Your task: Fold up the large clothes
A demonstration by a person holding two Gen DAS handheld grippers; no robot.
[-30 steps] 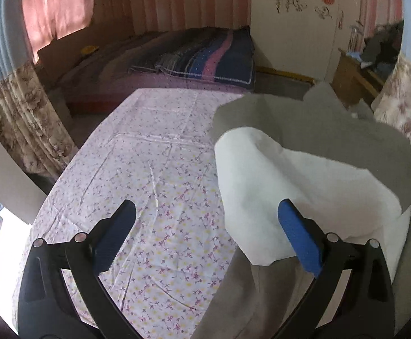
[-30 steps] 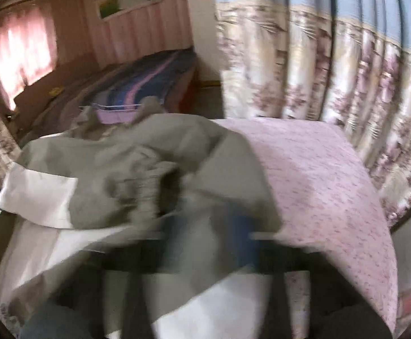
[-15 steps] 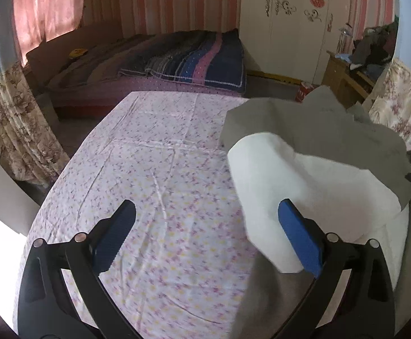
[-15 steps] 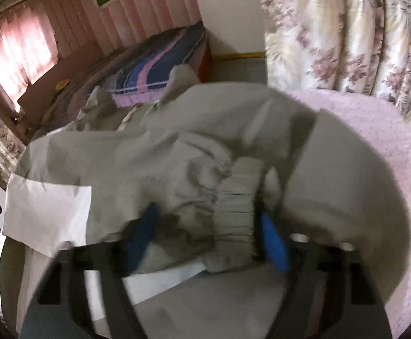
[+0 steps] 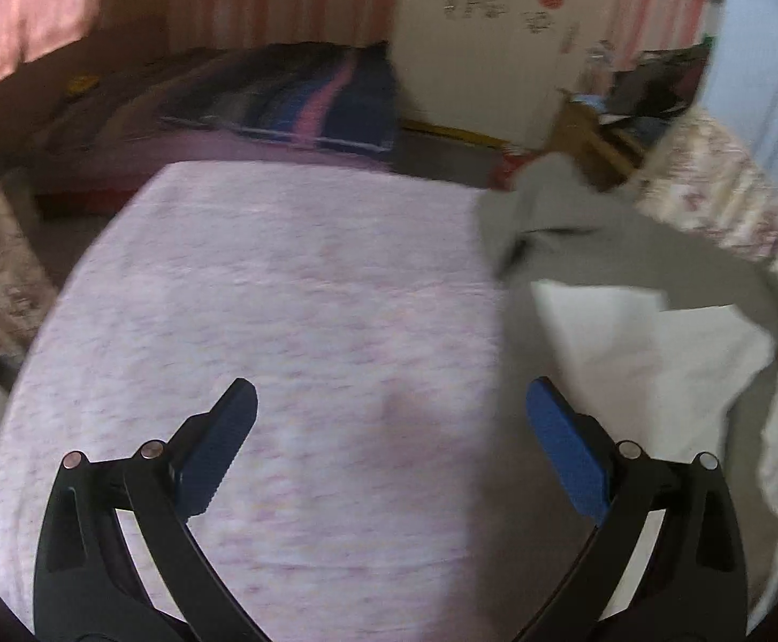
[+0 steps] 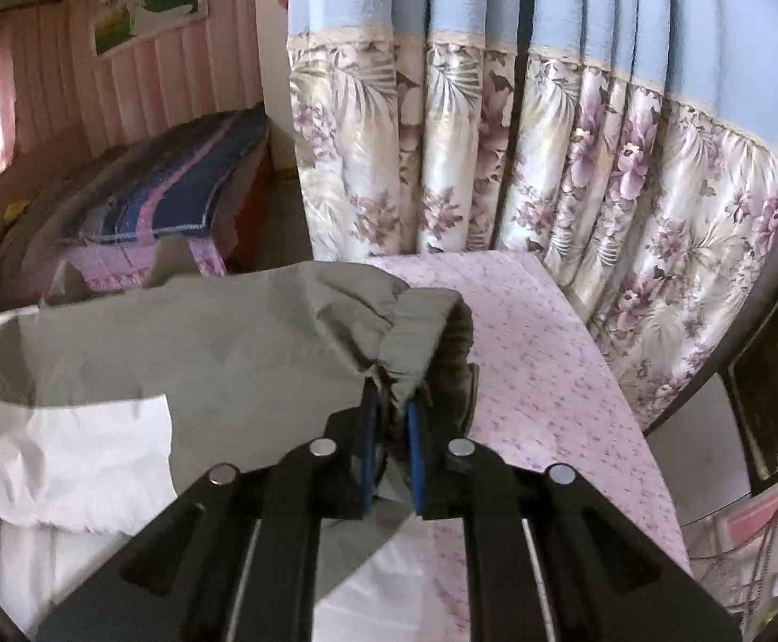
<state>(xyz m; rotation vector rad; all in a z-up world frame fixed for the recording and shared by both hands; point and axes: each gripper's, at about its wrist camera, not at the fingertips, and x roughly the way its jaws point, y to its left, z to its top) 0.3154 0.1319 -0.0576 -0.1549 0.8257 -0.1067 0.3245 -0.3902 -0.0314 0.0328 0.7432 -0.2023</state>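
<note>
- While its jaws have just been closing, the right tool (image 6: 390, 417) grips the grey garment's (image 6: 218, 353) bunched edge.
- Left tool (image 5: 389, 428) gapes empty above the floral-sheeted bed (image 5: 292, 289).

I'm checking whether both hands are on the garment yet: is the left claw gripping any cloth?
No. The left claw stands wide open over the bare floral sheet, with the grey garment off to its right.

Matt grey cloth garment (image 6: 239, 353), white lining, glossy floral curtain (image 6: 576, 171)
</note>
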